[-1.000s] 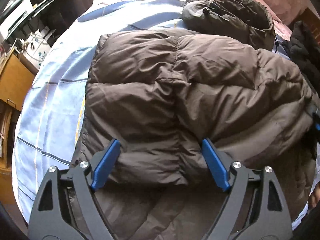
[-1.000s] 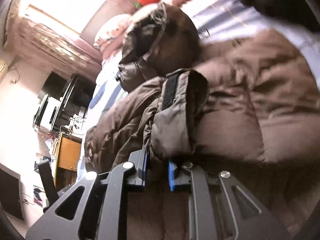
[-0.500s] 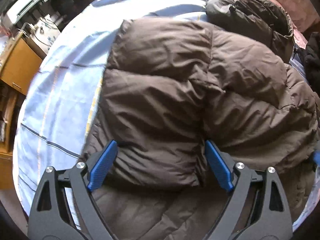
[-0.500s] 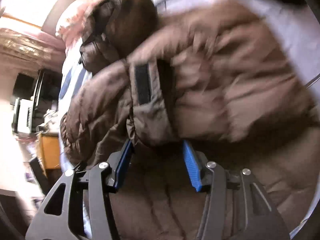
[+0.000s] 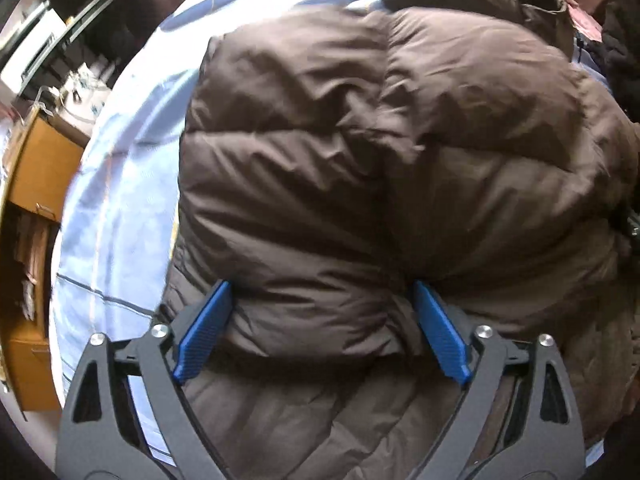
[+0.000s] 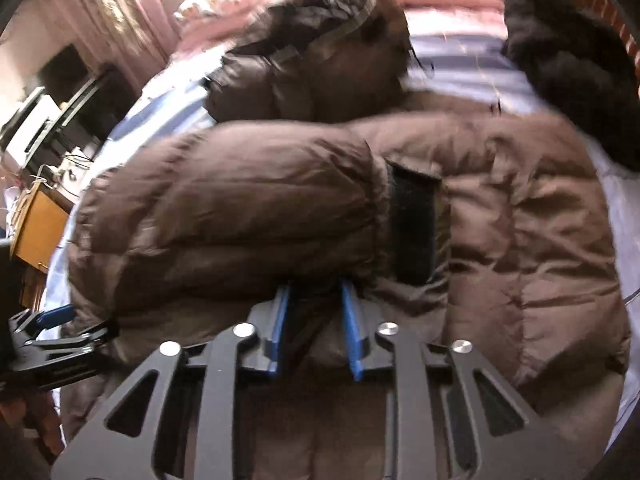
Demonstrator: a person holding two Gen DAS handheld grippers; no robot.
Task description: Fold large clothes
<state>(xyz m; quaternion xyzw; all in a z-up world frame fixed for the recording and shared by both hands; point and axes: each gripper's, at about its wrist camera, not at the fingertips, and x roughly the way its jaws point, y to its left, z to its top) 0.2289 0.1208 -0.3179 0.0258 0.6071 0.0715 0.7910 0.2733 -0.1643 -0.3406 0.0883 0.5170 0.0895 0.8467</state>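
We see the puffy brown quilted down jacket [image 5: 360, 152] spread on the pale blue striped bed sheet [image 5: 116, 184], its hood [image 6: 320, 56] towards the pink pillows [image 6: 224, 4]. Our left gripper [image 5: 322, 332] is opening wide, its blue pads astride a folded sleeve roll without pressing it. Our right gripper [image 6: 316, 320] is closing narrowly, dark fabric of the sleeve's cuff [image 6: 412, 224] edge between its pads.
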